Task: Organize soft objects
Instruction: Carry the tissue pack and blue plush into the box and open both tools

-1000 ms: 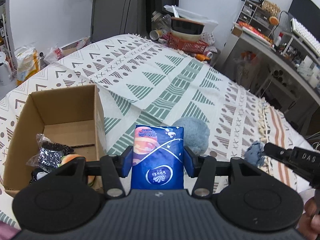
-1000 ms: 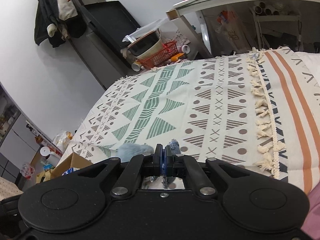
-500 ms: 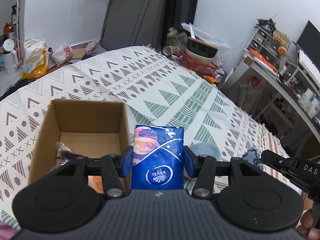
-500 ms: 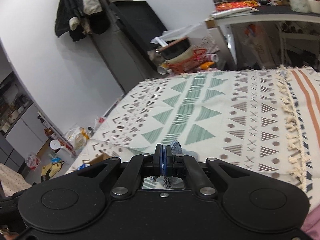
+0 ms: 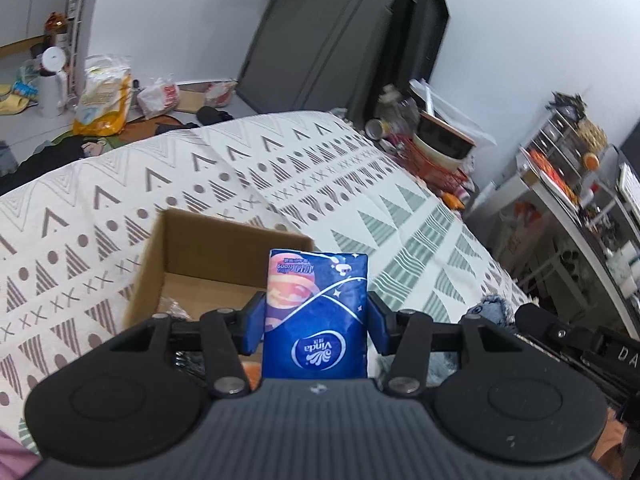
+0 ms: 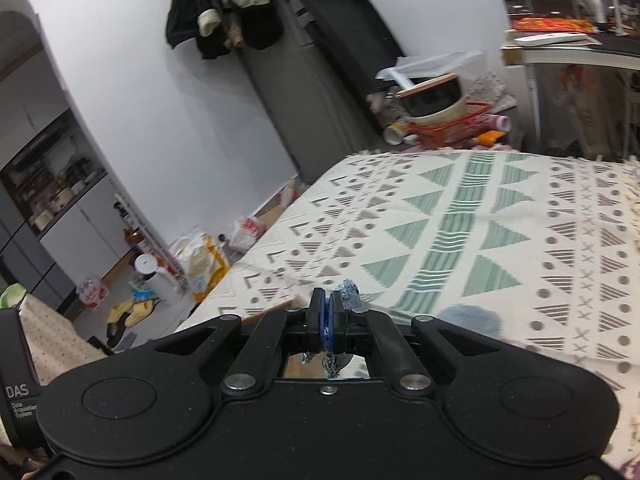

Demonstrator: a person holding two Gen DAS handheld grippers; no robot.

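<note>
My left gripper point(image 5: 316, 320) is shut on a blue Vinda tissue pack point(image 5: 316, 316) and holds it above the near right corner of an open cardboard box point(image 5: 208, 248) on the patterned bedspread. A crinkly dark packet point(image 5: 172, 314) lies inside the box. My right gripper point(image 6: 328, 312) is shut on a small blue knitted cloth point(image 6: 347, 292), which also shows at the right of the left wrist view point(image 5: 494, 308). A round grey-blue fluffy object point(image 6: 470, 318) lies on the bed just right of the right gripper.
The bedspread point(image 5: 320, 184) stretches ahead and right. A red basket with bowls point(image 5: 444, 156) stands past the bed's far end. A cluttered desk point(image 5: 568, 200) is at right. Bags and a white jug point(image 5: 52, 80) sit on the floor at left.
Both grippers have swung left and tilted up. The box has moved from left toward the centre of the left wrist view, under the tissue pack. Both grips are unchanged.
</note>
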